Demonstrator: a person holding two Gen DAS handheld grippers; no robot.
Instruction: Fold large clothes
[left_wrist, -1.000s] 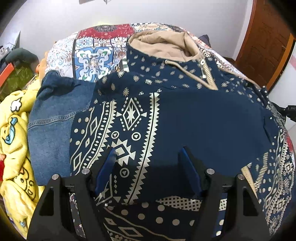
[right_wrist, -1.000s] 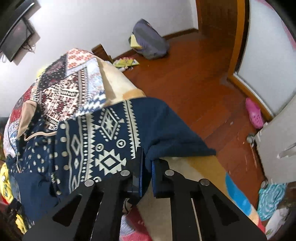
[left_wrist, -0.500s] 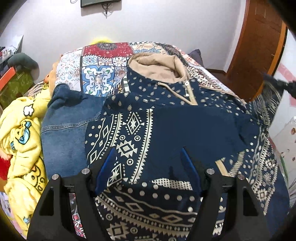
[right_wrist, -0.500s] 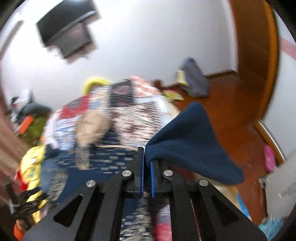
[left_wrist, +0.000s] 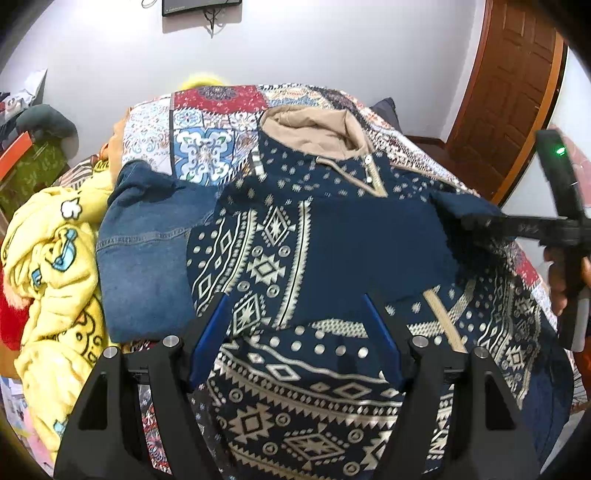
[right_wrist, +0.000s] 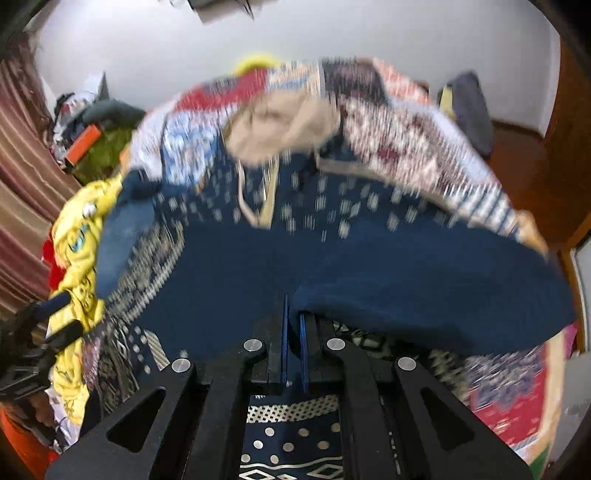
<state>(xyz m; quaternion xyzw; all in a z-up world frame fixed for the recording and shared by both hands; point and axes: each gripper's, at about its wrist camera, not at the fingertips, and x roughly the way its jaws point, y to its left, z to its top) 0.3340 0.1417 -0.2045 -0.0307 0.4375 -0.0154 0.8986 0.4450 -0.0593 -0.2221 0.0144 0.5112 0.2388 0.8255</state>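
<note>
Navy fabric printed with cream geometric bands covers most of the bed in front of you: a hooded jacket (left_wrist: 332, 258) lying front-up on the patchwork quilt (left_wrist: 207, 136), its tan-lined hood (left_wrist: 314, 129) toward the wall. Your right gripper (right_wrist: 293, 325) has its jaws pinched tight on a plain navy edge of the jacket, and the cloth rises from the pads and drapes off to the right. That view is motion-blurred, so you cannot read which part of the garment it is. In the left wrist view that gripper shows at the right edge, with the dark cloth lifted clear of the quilt. Your left gripper (left_wrist: 295, 332) hangs above the lower part of the jacket, tilted downward, its blue-padded jaws spread wide with nothing between them. A blue denim garment (left_wrist: 144, 258) lies just beside the jacket on its left, tucked partly under it, and a yellow cartoon-print blanket (left_wrist: 55, 277) is heaped beyond that.
</note>
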